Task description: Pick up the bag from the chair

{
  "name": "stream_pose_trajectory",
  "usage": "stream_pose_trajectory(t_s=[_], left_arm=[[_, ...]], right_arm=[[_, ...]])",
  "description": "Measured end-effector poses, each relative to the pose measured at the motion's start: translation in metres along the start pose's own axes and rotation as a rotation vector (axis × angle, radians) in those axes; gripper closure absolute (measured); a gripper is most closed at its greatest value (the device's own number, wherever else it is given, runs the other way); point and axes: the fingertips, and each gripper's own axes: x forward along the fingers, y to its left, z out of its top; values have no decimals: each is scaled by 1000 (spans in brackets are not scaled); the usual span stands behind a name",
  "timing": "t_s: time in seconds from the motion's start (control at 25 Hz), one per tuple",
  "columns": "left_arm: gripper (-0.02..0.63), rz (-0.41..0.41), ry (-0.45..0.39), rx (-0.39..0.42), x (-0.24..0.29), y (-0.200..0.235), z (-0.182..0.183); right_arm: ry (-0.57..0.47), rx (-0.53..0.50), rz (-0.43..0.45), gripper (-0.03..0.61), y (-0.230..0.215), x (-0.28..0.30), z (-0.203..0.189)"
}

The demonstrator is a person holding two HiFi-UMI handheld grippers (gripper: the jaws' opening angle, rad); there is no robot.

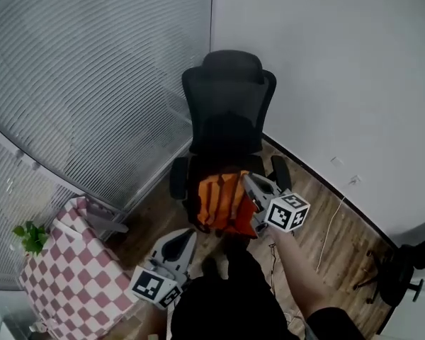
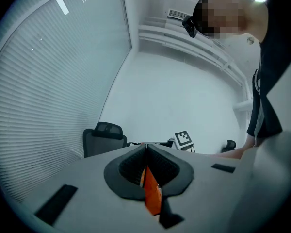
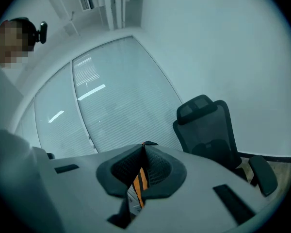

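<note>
An orange bag with black trim (image 1: 223, 202) hangs at the front of the seat of a black mesh office chair (image 1: 229, 112); whether it still touches the seat I cannot tell. My right gripper (image 1: 248, 179) is at the bag's upper right edge. My left gripper (image 1: 191, 232) is at its lower left corner. In the left gripper view the gripper (image 2: 146, 147) is shut on an orange strip of the bag (image 2: 152, 191). The right gripper view shows that gripper (image 3: 144, 144) shut on an orange and black strap (image 3: 138, 183), with the chair (image 3: 208, 130) beyond it.
The chair stands in a corner between a glass wall with blinds (image 1: 78, 83) and a white wall. A pink checkered cloth (image 1: 78, 275) covers something at the left, with a small plant (image 1: 32, 236) beside it. A white cable (image 1: 333, 218) lies on the wood floor. Another chair's base (image 1: 404, 268) is at the right.
</note>
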Motion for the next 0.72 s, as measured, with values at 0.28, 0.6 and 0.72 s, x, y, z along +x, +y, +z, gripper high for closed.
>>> stream_pose_trajectory(t_s=[0.28,0.6,0.72], left_arm=[[580,-73,-14,33,-1,-21,6],[580,-67,-39,42,-4,-48,5],[580,-47,-42,39,-6,-57,6]], right_arm=[[-121,-52,20,551,59,-67,20],[-205,-104,-17,551,95,-138,37],[-221,-130,-19,551,102,-164,46]])
